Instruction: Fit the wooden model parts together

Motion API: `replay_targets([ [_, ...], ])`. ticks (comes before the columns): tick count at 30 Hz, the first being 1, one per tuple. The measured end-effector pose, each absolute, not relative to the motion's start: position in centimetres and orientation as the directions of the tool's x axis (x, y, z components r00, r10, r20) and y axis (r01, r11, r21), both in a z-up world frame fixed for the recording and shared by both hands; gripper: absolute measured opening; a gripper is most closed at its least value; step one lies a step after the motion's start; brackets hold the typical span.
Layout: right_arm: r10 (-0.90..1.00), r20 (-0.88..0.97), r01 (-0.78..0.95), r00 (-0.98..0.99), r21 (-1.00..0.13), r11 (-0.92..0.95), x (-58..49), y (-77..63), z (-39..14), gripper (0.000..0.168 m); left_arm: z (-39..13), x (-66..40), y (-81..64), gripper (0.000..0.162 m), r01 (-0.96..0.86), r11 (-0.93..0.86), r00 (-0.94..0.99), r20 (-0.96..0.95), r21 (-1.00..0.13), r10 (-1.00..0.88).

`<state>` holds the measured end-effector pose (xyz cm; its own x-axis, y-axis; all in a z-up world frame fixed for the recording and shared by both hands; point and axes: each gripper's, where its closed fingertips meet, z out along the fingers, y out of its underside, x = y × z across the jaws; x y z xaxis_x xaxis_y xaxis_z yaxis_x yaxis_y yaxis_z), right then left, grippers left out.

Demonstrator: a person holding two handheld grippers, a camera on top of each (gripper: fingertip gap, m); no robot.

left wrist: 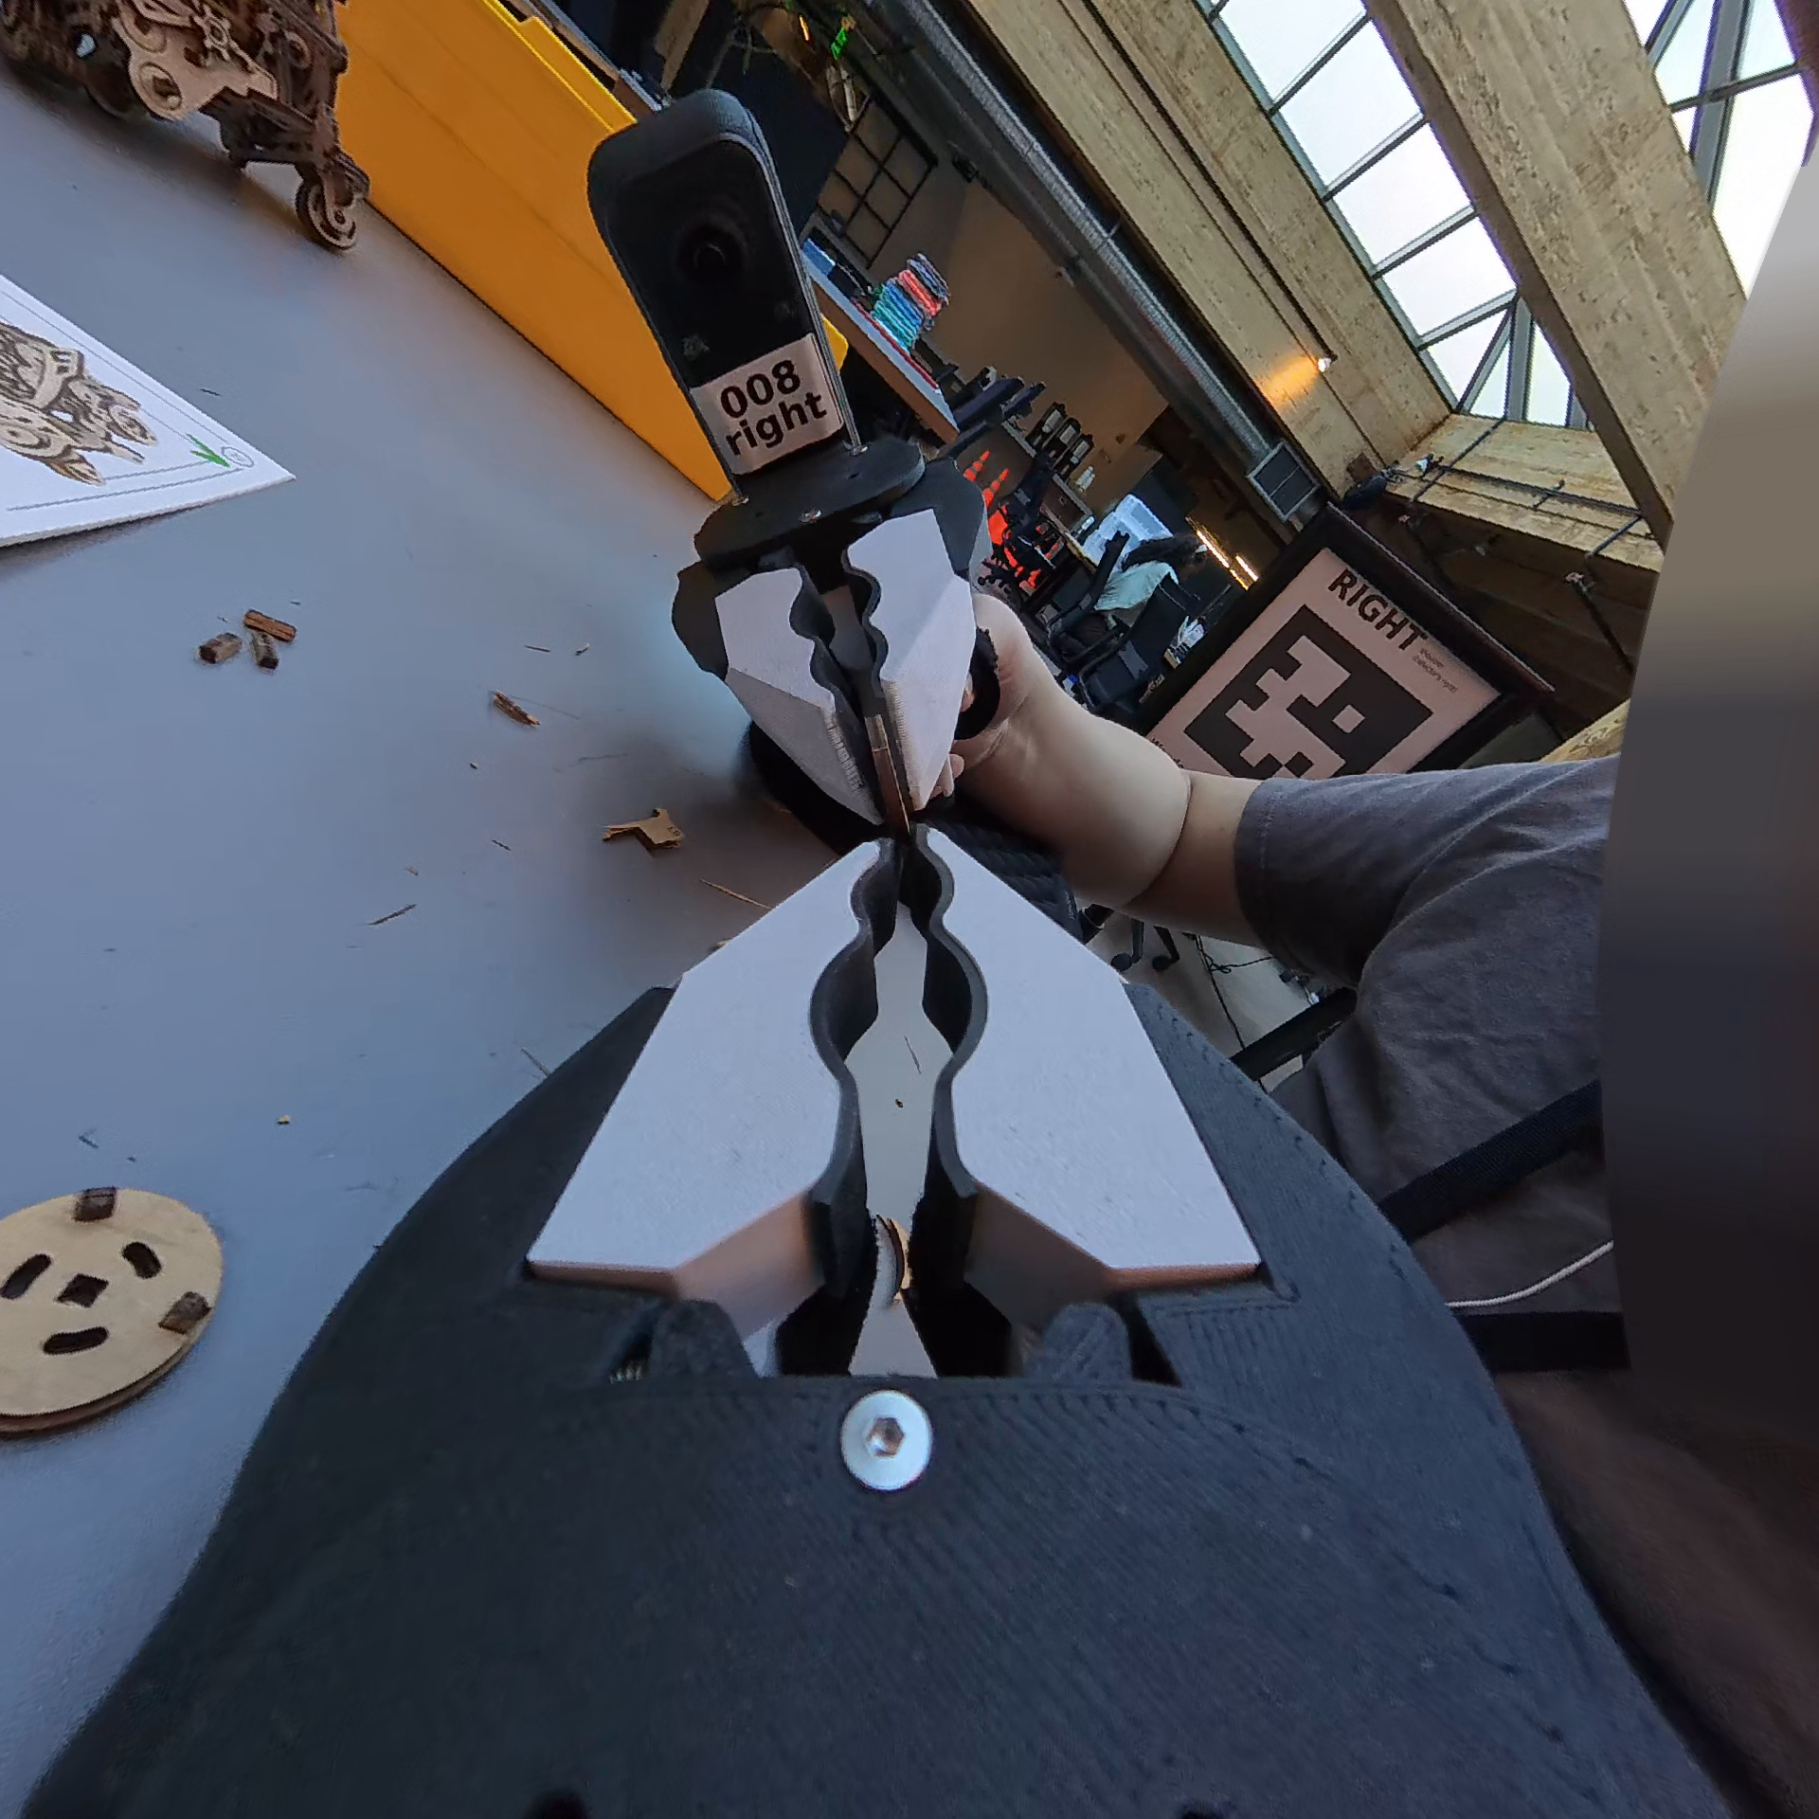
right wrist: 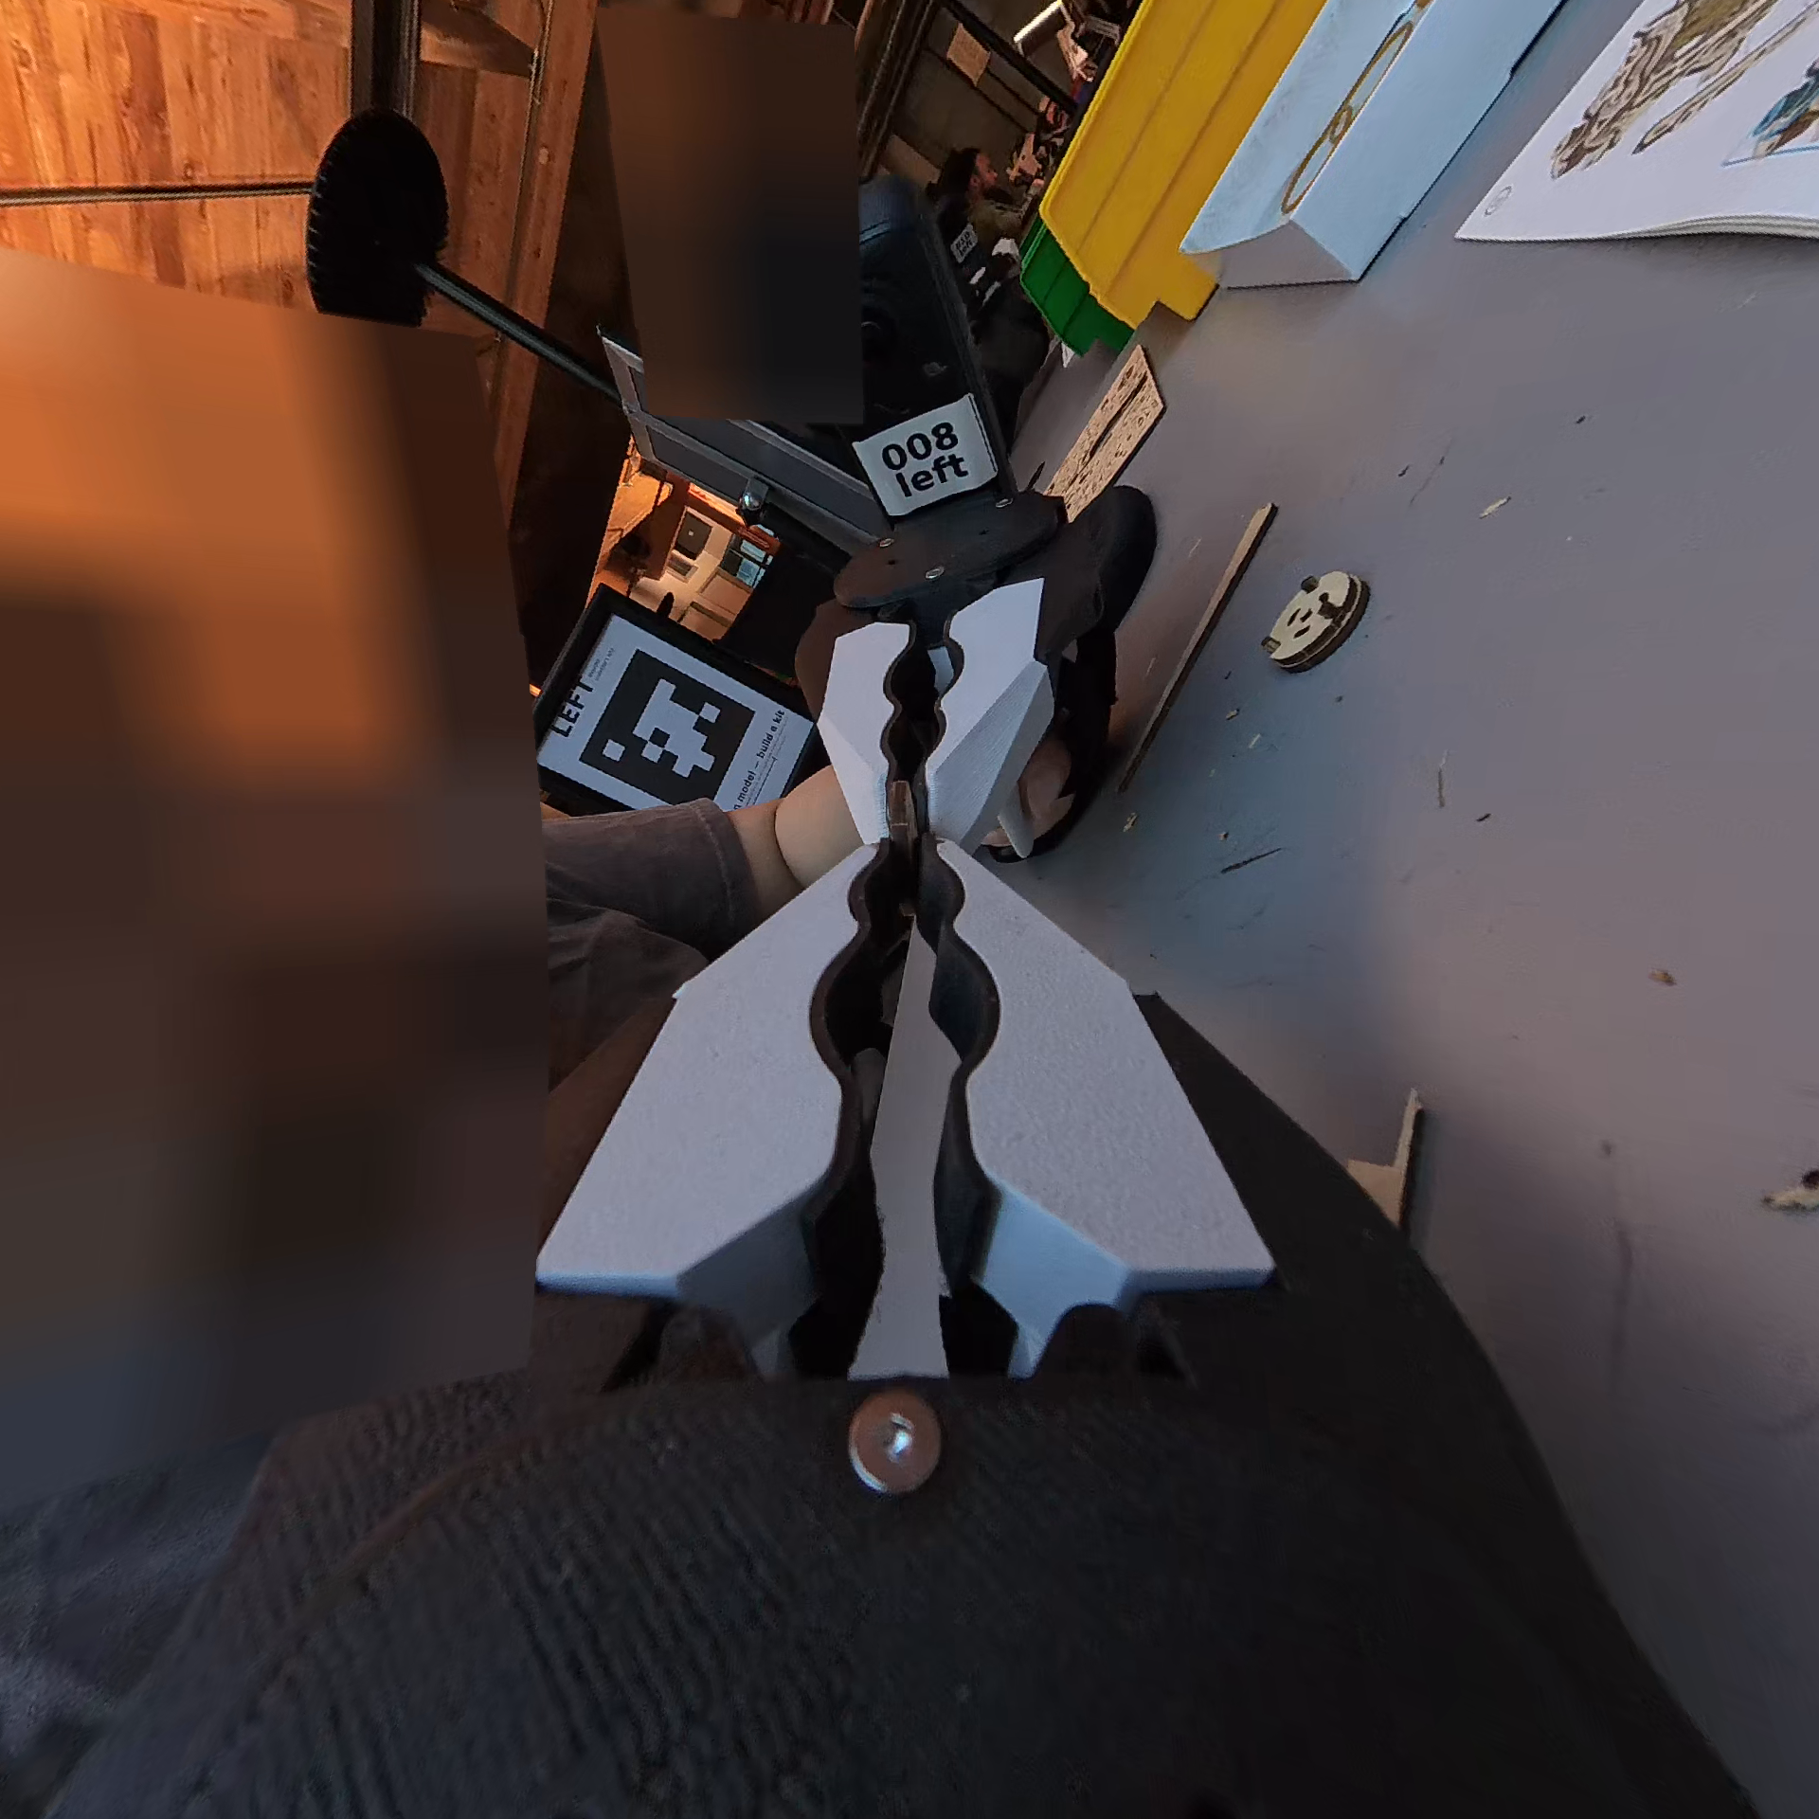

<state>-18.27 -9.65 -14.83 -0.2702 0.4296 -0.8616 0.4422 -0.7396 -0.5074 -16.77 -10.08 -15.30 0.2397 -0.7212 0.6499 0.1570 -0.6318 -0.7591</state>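
As both tongs meet tip to tip above the worktop (left wrist: 394, 787) | left tongs (left wrist: 901, 854) closed on thin part (right wrist: 898, 809) | right tongs (right wrist: 901, 854) closed on part (left wrist: 891, 778) | risk: misaligned push snaps or drops it

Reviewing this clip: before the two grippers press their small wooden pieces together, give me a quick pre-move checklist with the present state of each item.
1. Right gripper shut on its thin wooden piece: ok, the piece sticks out past the tips.
2. Left gripper shut on a small wooden piece: ok.
3. Both grippers tip to tip above the grey table: ok.
4. Tab and slot lined up: cannot tell, the pieces are seen edge-on and the fingers hide the joint.
5. Round slotted disc clear of the grippers: ok, it lies apart on the table.
6. Pieces already touching: cannot tell.
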Motion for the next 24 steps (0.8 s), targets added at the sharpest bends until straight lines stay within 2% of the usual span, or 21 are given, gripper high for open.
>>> replay_targets([
  [6,0.584,-0.771,0.383,-0.254,-0.634,-0.672,-18.7,-9.1,-14.9,0.001,-15.1,-17.2,-9.4,0.0,0.224,-0.65,0.251,0.687,-0.727,-0.682],
  [10,0.584,-0.778,0.384,-0.233,-0.625,-0.68,-18.8,-8.8,-15.2,0.001,-15.4,-17.4,-9.0,0.0,0.231,-0.643,0.289,0.683,-0.73,-0.671],
  [17,0.686,-0.715,0.382,-0.135,-0.676,-0.63,-19.3,-8.1,-16.4,0.001,-16.7,-17.8,-8.3,0.001,0.235,-0.673,0.382,0.703,-0.701,-0.599],
  [24,0.754,-0.649,0.374,-0.105,-0.728,-0.575,-19.4,-7.8,-16.7,0.001,-17.1,-18.0,-8.0,0.001,0.253,-0.71,0.373,0.743,-0.658,-0.556],
])
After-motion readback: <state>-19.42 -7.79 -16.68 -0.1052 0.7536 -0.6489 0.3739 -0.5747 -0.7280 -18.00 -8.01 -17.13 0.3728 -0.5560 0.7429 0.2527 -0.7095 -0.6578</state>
